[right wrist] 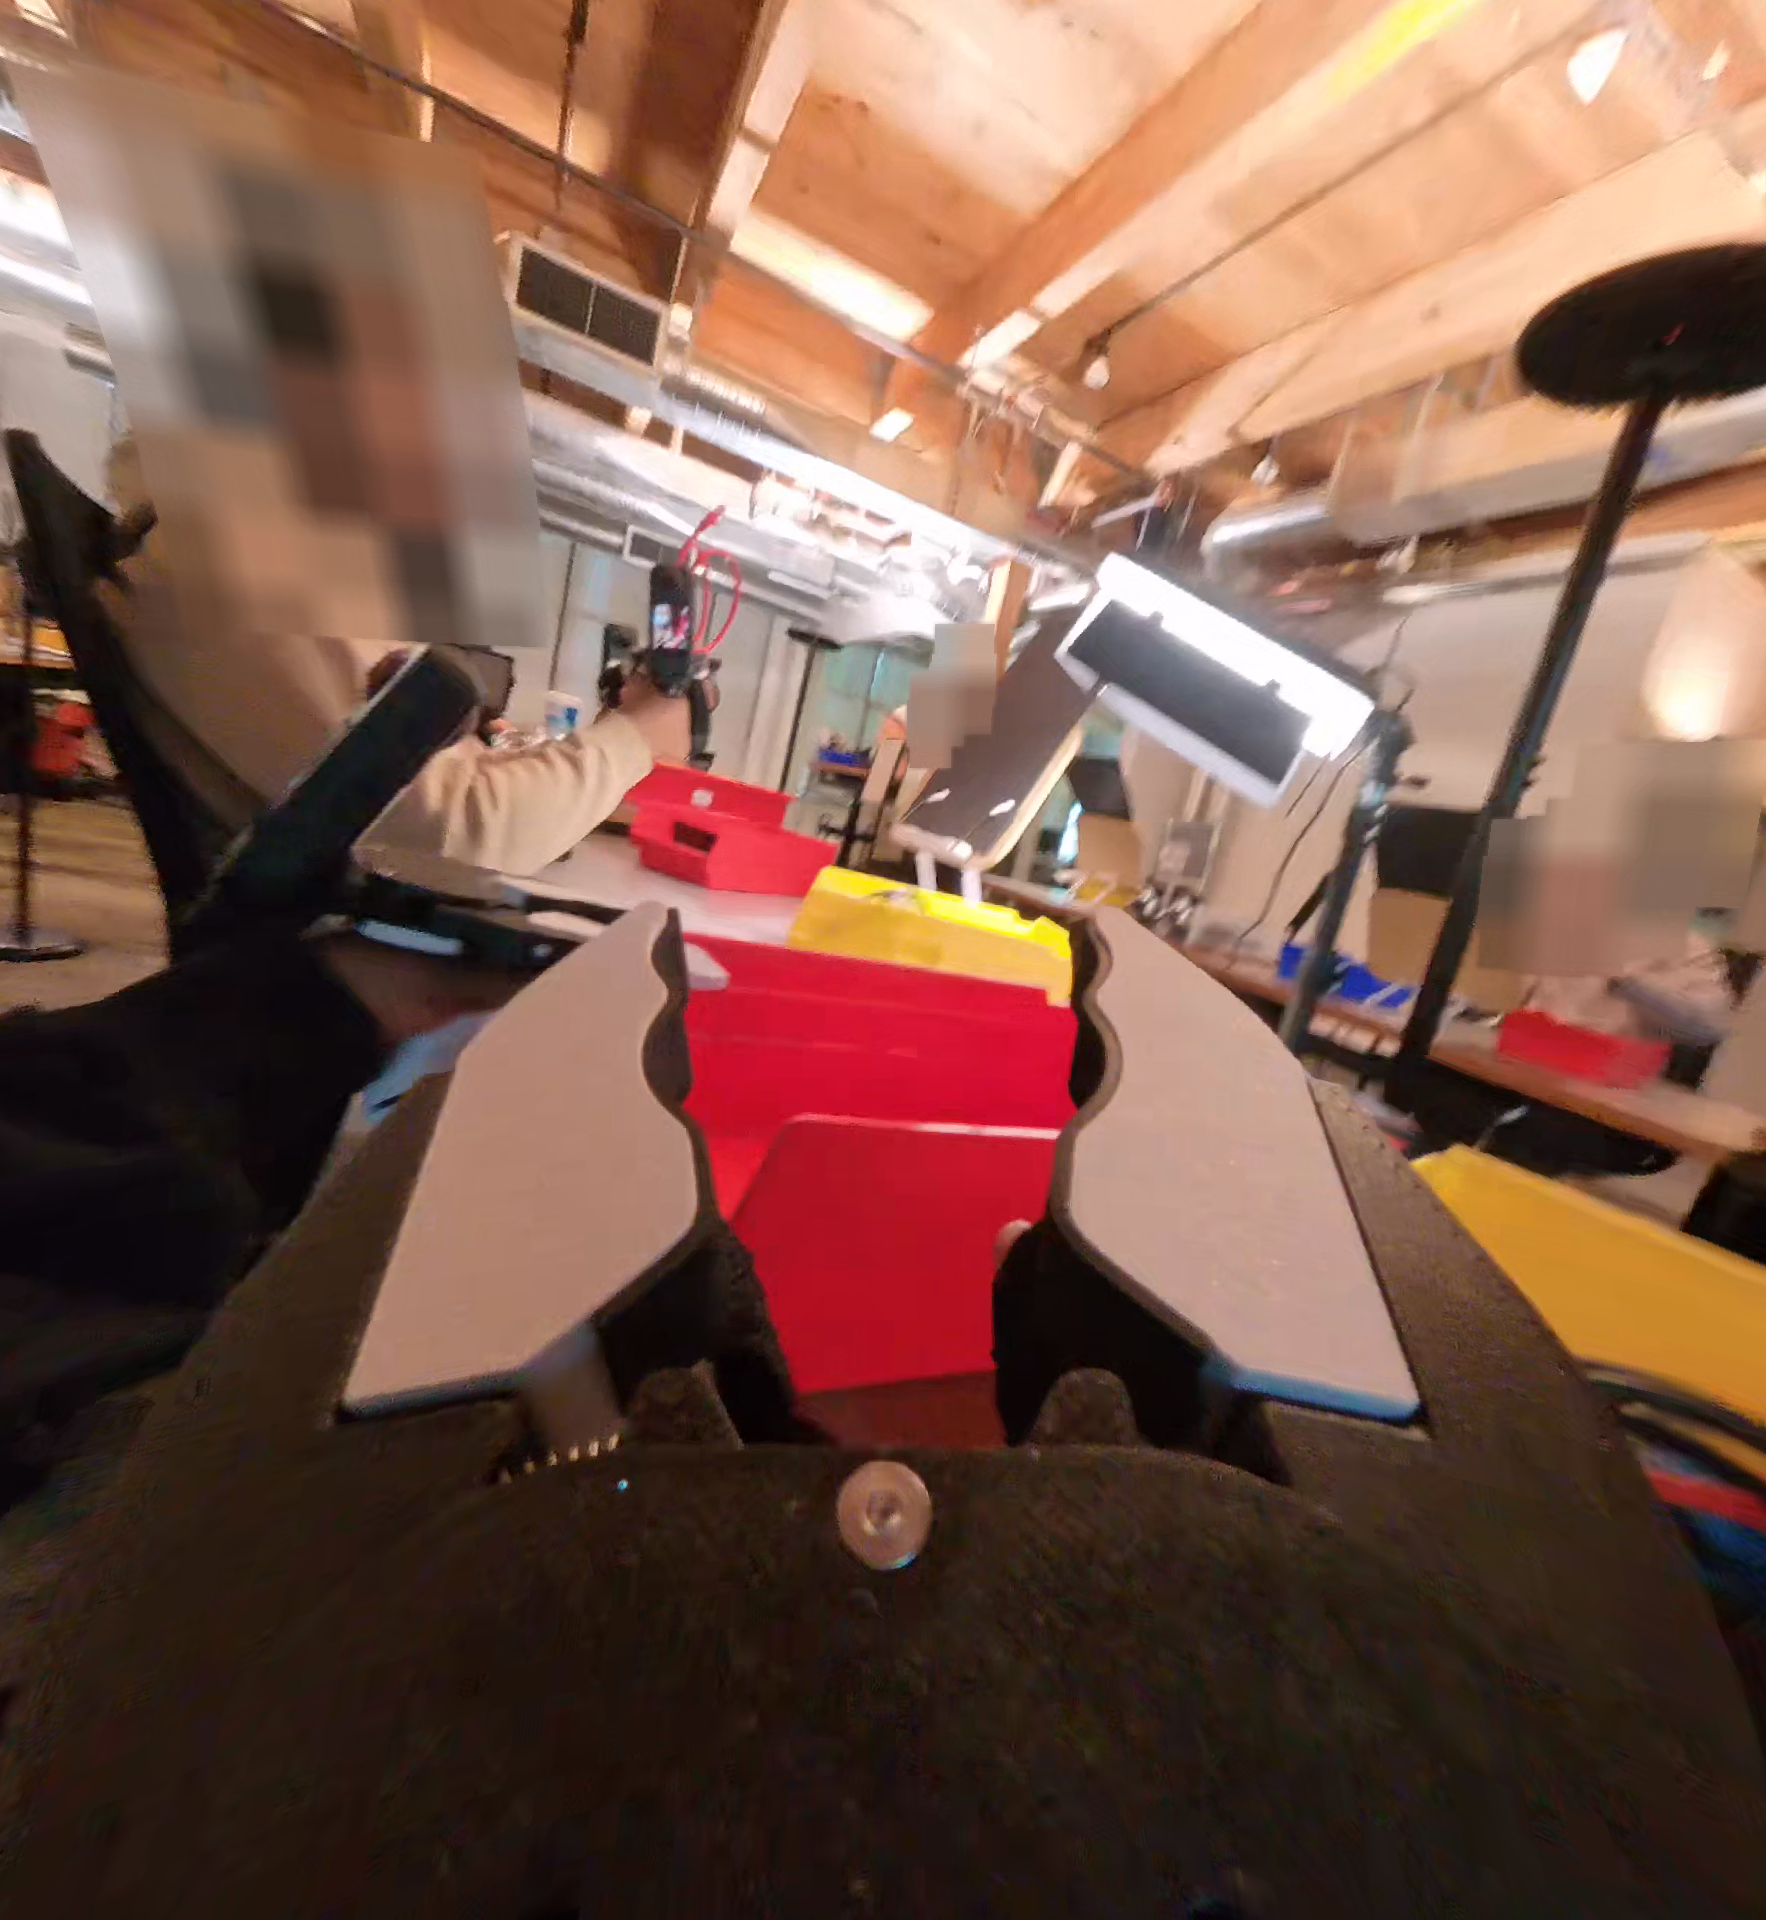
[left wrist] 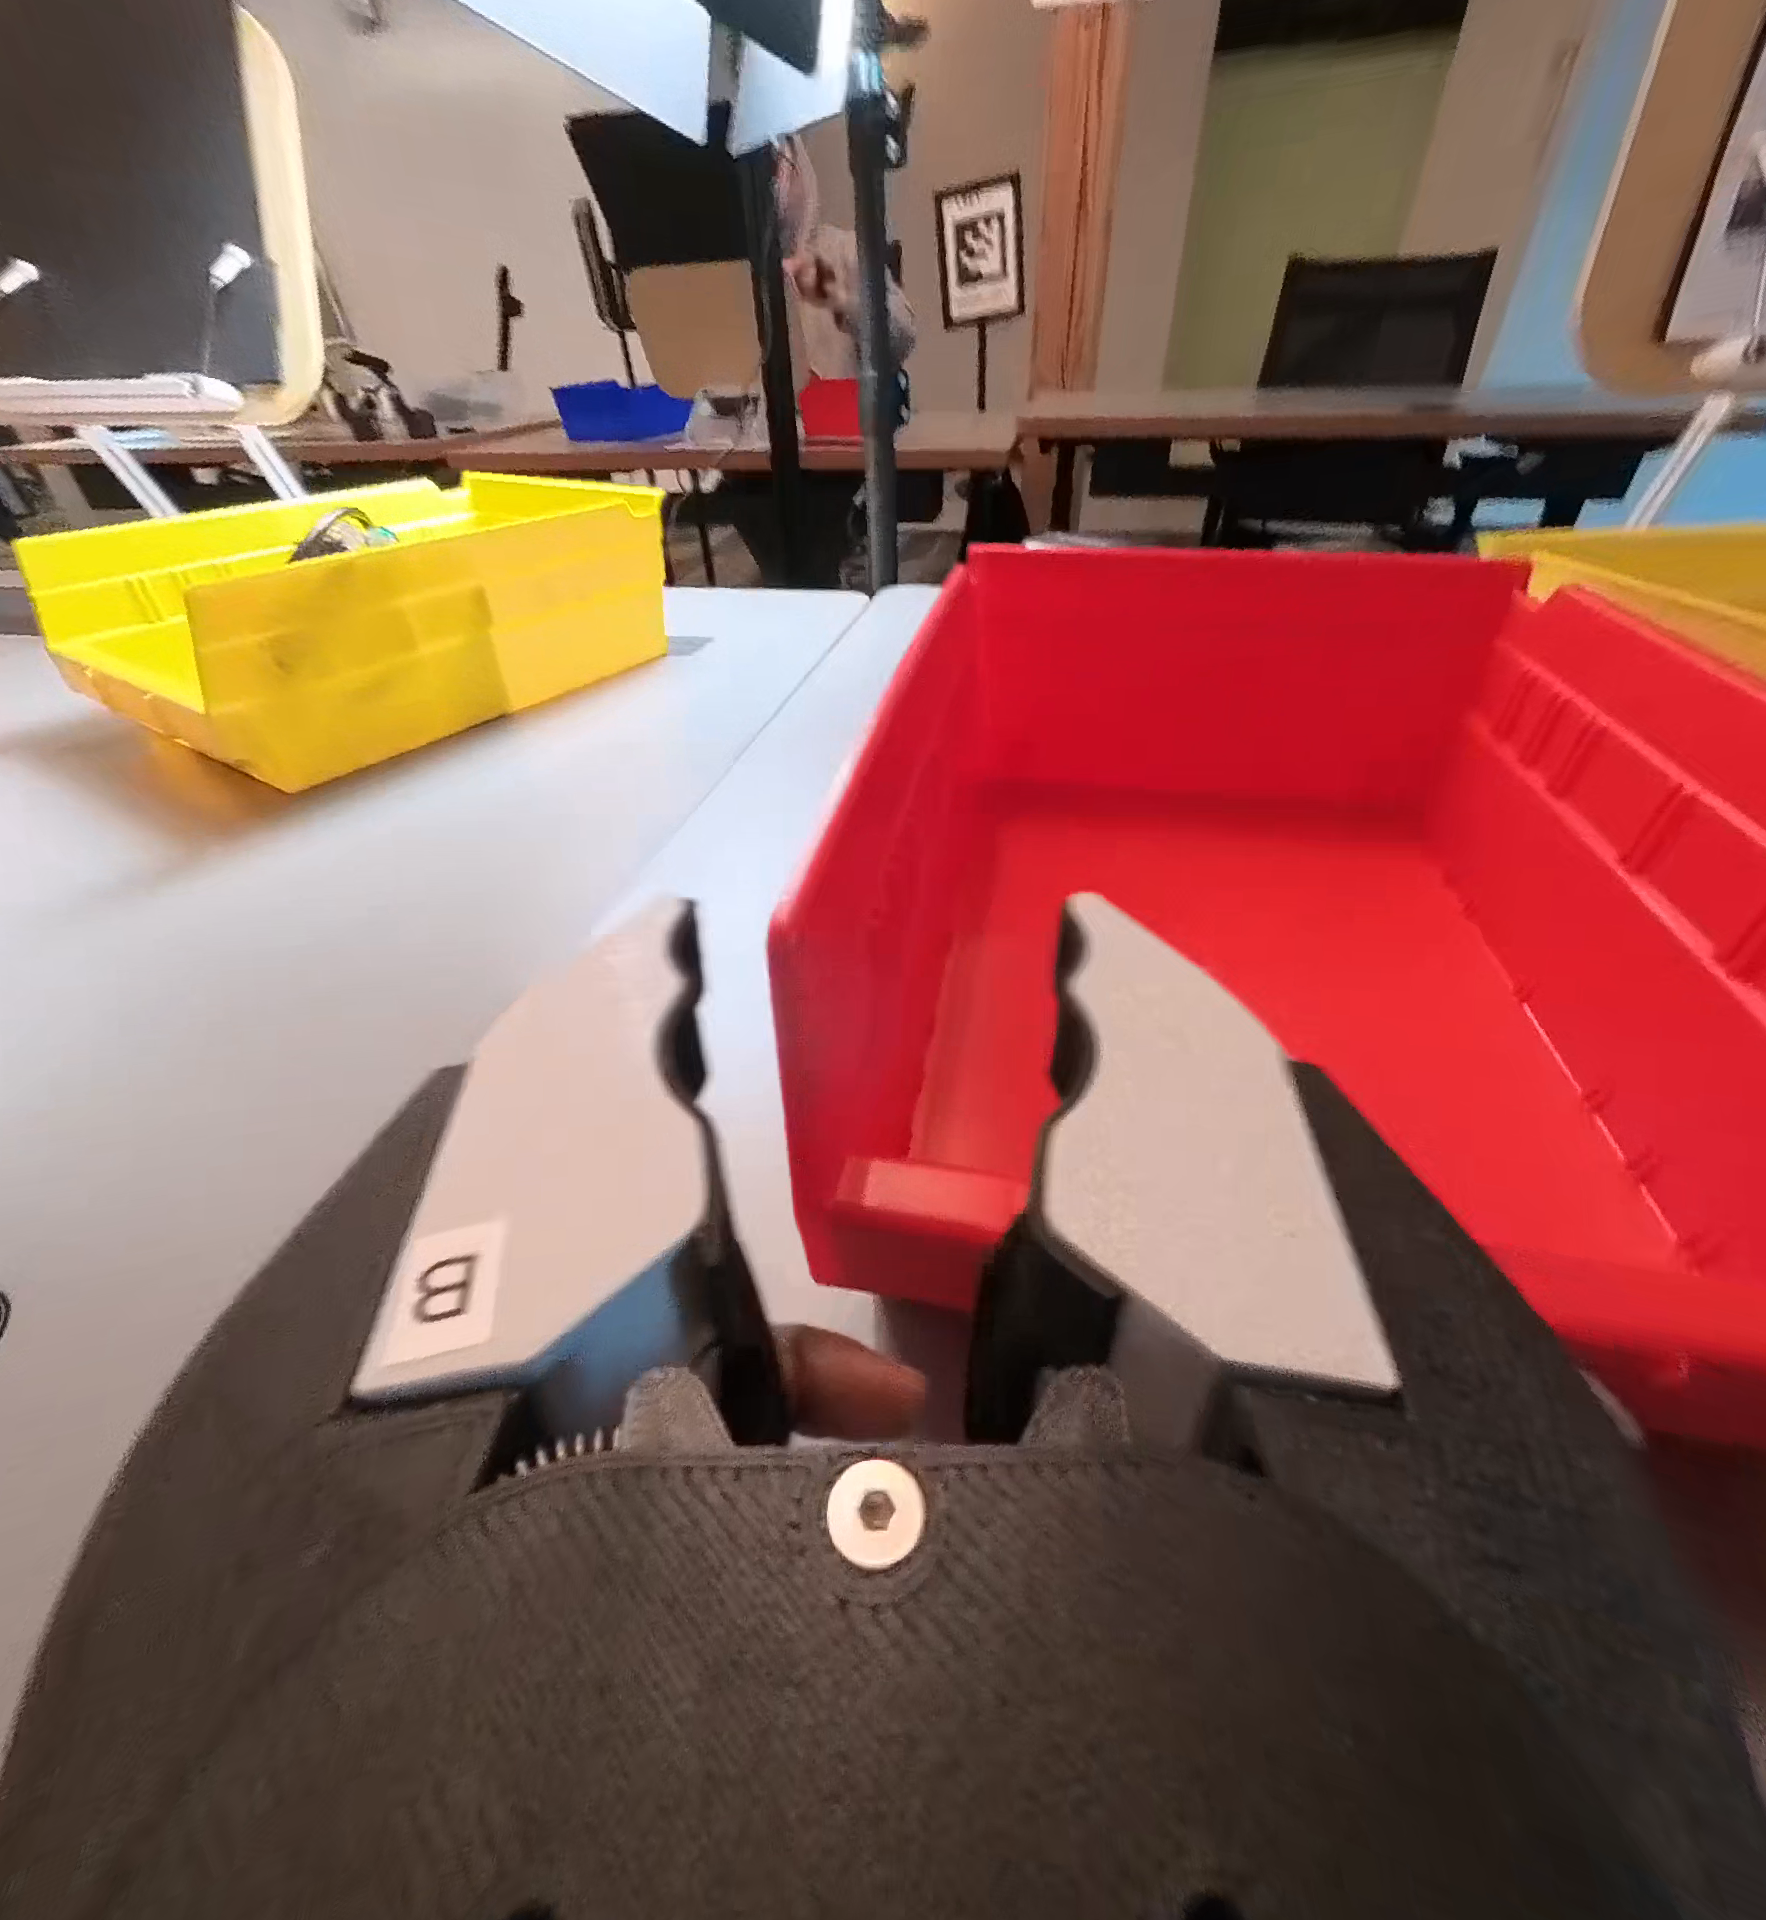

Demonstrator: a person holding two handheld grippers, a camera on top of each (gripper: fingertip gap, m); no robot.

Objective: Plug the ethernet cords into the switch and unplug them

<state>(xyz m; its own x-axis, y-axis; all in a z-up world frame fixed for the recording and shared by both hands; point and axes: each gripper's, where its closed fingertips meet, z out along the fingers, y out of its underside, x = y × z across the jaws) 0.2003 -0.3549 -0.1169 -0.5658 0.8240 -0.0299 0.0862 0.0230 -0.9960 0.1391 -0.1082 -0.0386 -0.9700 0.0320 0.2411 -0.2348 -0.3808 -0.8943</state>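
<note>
Both tools are spread and empty: the left gripper (left wrist: pixel 879 914) hangs over the near left corner of an empty red bin (left wrist: pixel 1274 935), and the right gripper (right wrist: pixel 874 925) is tilted up, looking across a red bin (right wrist: pixel 879 1049). No switch is in view; the only sign of cords (right wrist: pixel 1731 1496) is a blurred bundle at 4 o'clock in the right view, below a yellow bin (right wrist: pixel 1627 1288). The likely risk is a finger catching the red bin's rim and shoving it, since the left tool sits so close. Open grey table (left wrist: pixel 235 987) lies at 9 o'clock, with another yellow bin (left wrist: pixel 339 644) at 11 o'clock.
</note>
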